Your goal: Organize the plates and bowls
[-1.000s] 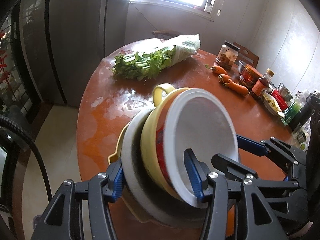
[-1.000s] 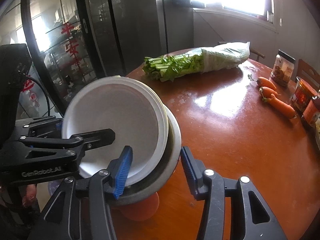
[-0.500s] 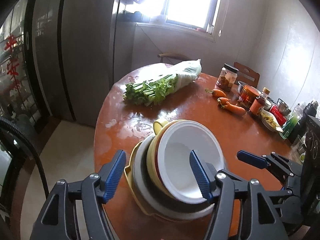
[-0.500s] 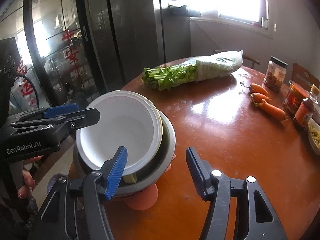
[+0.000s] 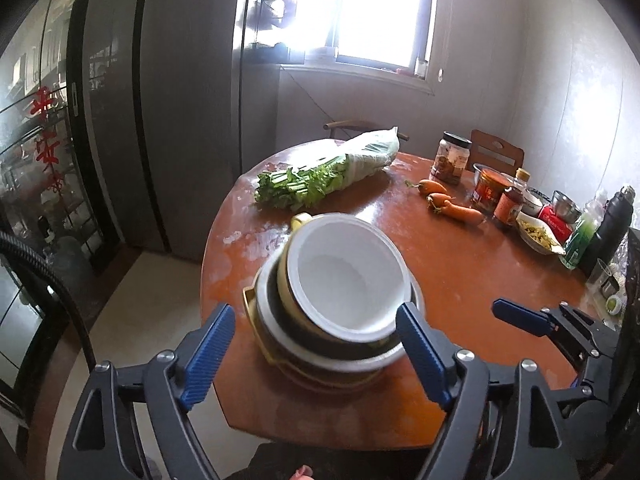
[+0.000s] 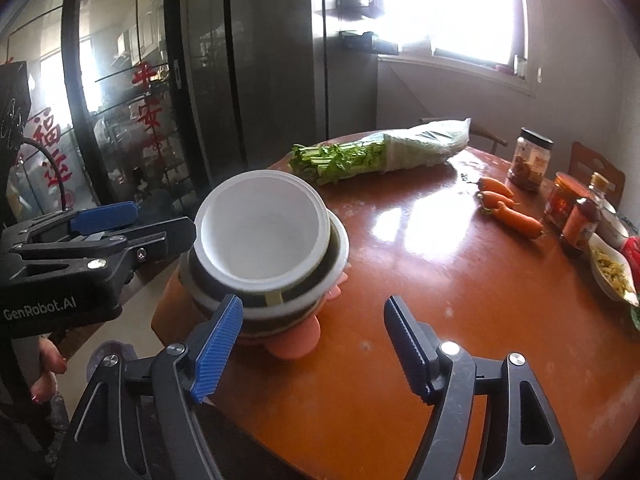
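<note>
A stack of bowls and plates (image 5: 336,312) stands near the front left edge of the round brown table (image 5: 460,292). A white bowl (image 5: 344,276) sits on top, over a yellow bowl, a grey-rimmed dish and a yellow plate. The stack also shows in the right wrist view (image 6: 268,252), with a pink piece under it. My left gripper (image 5: 316,356) is open and empty, pulled back in front of the stack. My right gripper (image 6: 312,352) is open and empty, just right of the stack. The right gripper also shows at the right of the left wrist view (image 5: 532,320).
A bag of green celery (image 5: 324,176) lies at the back of the table. Carrots (image 5: 452,204), jars (image 5: 450,158), sauce bottles (image 5: 508,204), a dish of food (image 5: 538,234) and a dark flask (image 5: 612,228) crowd the right side. A chair back (image 5: 496,152) stands behind.
Both grippers have let go of the stack, opened wide and drawn back and up. The stack, tilted before, now rests level on the table.
</note>
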A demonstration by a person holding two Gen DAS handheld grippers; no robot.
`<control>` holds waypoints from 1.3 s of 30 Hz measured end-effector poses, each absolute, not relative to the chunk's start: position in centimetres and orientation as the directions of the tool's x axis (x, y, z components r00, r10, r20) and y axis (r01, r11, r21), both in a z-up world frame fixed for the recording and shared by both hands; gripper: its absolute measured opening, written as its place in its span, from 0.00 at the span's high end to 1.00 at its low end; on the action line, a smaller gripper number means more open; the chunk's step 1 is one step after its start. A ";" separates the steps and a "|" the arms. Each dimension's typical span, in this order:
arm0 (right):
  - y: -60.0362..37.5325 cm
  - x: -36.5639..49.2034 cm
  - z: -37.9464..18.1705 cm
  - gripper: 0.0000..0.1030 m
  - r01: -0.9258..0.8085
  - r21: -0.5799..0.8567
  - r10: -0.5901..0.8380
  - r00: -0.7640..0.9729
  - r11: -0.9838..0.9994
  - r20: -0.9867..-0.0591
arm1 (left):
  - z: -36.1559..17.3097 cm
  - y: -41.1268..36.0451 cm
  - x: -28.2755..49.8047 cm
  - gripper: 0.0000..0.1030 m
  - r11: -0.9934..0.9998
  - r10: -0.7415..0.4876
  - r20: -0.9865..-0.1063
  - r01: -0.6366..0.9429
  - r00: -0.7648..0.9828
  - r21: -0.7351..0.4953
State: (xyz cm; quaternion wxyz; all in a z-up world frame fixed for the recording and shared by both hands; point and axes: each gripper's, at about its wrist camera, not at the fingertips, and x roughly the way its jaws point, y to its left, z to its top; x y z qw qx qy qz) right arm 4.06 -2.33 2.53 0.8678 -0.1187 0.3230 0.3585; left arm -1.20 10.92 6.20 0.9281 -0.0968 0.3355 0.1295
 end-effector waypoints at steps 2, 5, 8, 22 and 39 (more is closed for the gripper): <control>-3.1 3.5 2.4 0.27 -0.689 0.022 0.539 0.546 0.724 -0.641 | 6.0 10.2 -1.4 0.19 0.947 0.181 -0.651 -0.309 0.737 -0.087; -4.4 2.8 2.1 0.26 -0.671 0.016 0.523 0.563 0.742 -0.640 | 5.5 9.2 -1.7 0.19 0.942 0.187 -0.656 -0.323 0.731 -0.091; -5.4 2.3 1.8 0.26 -0.660 0.010 0.512 0.573 0.751 -0.641 | 4.9 8.4 -2.0 0.19 0.939 0.190 -0.663 -0.332 0.724 -0.094; -6.8 1.1 0.3 0.25 -0.650 0.011 0.499 0.573 0.760 -0.651 | 2.0 7.3 -3.3 0.19 0.933 0.221 -0.710 -0.356 0.669 -0.045; -6.4 0.9 -0.7 0.25 -0.643 -0.008 0.472 0.571 0.766 -0.672 | 0.9 8.2 -3.7 0.19 0.933 0.209 -0.727 -0.356 0.654 -0.052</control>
